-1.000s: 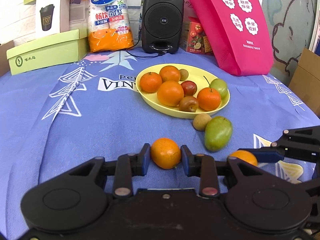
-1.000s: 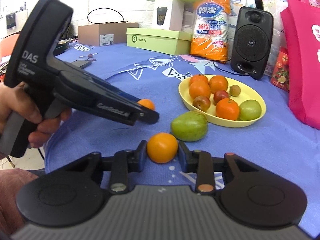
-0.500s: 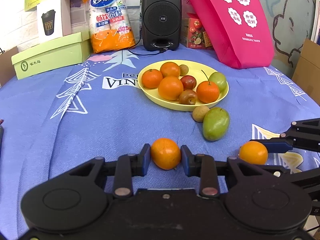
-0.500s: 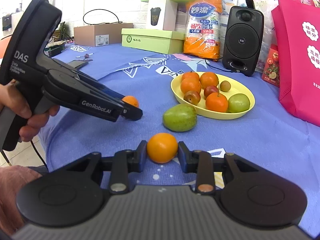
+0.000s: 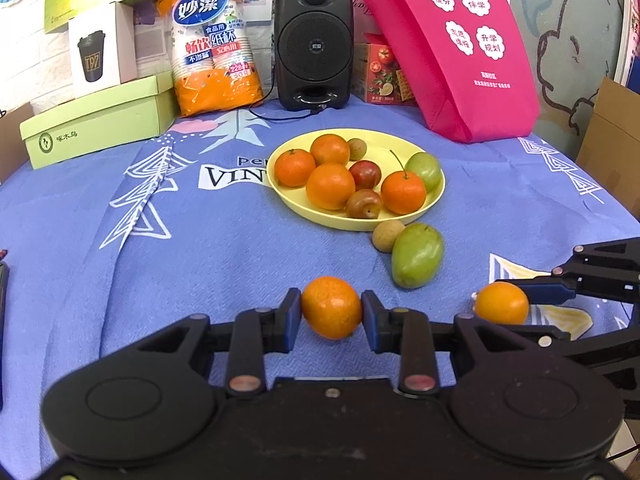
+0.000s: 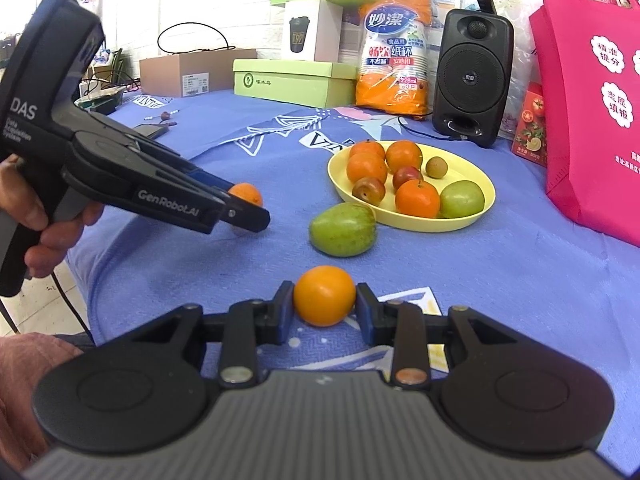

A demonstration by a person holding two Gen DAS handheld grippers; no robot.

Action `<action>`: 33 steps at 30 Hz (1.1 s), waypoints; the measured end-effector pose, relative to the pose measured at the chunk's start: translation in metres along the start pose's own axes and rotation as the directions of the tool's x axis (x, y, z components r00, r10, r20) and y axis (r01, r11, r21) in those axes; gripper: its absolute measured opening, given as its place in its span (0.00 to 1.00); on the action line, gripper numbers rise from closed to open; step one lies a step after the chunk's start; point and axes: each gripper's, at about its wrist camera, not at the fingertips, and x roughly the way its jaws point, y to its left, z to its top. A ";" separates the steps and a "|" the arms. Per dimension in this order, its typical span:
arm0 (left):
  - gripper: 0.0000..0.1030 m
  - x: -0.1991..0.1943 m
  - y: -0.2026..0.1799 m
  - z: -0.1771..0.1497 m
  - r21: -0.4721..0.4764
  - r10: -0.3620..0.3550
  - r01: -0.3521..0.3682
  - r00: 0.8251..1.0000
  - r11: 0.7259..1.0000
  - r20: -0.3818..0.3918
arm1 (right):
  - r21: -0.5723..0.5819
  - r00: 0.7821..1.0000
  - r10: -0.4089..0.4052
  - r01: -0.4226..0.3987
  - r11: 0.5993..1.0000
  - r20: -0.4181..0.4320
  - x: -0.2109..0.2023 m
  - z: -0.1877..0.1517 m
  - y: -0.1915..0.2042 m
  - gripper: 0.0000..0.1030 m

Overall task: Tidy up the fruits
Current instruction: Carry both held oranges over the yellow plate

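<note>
Now the left gripper (image 5: pixel 331 309) is pinching a round, pebbly-skinned orange tangerine (image 5: pixel 331 307) between its blue pads, jaws closed only to the fruit's width, above the blue printed tablecloth (image 5: pixel 200 248). Likewise the right gripper (image 6: pixel 324 298) is clamping a smooth yellow-orange round fruit (image 6: pixel 324 296). Both fruits are near-spherical (no clear long axis). Beyond, the oval green mango (image 5: pixel 417 255) is lying just beside the shallow yellow plastic plate (image 5: pixel 404 216) of mixed fruit, its long axis tilting toward the plate. Compared with a second ago, both grippers are sitting farther back from the plate, each gripping the same fruit.
</note>
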 end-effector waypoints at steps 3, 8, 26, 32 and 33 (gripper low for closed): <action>0.31 -0.001 -0.001 0.002 0.002 -0.008 0.008 1.000 1.000 0.003 | 0.005 1.000 0.001 -0.001 1.000 0.002 0.000 0.000 -0.002 0.31; 0.31 0.001 0.002 0.009 -0.013 -0.041 0.041 0.999 0.999 0.005 | 0.021 1.000 -0.002 0.001 1.000 0.008 0.001 0.001 -0.009 0.31; 0.31 0.073 -0.011 0.106 0.113 -0.042 0.036 0.998 0.993 0.054 | 0.115 0.989 -0.080 0.066 0.991 0.122 0.042 0.077 -0.100 0.31; 0.31 0.108 -0.017 0.117 0.177 0.010 -0.014 1.000 0.984 0.026 | 0.111 0.992 -0.086 0.076 0.991 0.090 0.070 0.090 -0.113 0.31; 0.31 0.111 -0.017 0.117 0.183 0.020 -0.025 0.999 0.983 0.024 | 0.110 0.993 -0.085 0.076 0.991 0.083 0.075 0.091 -0.115 0.31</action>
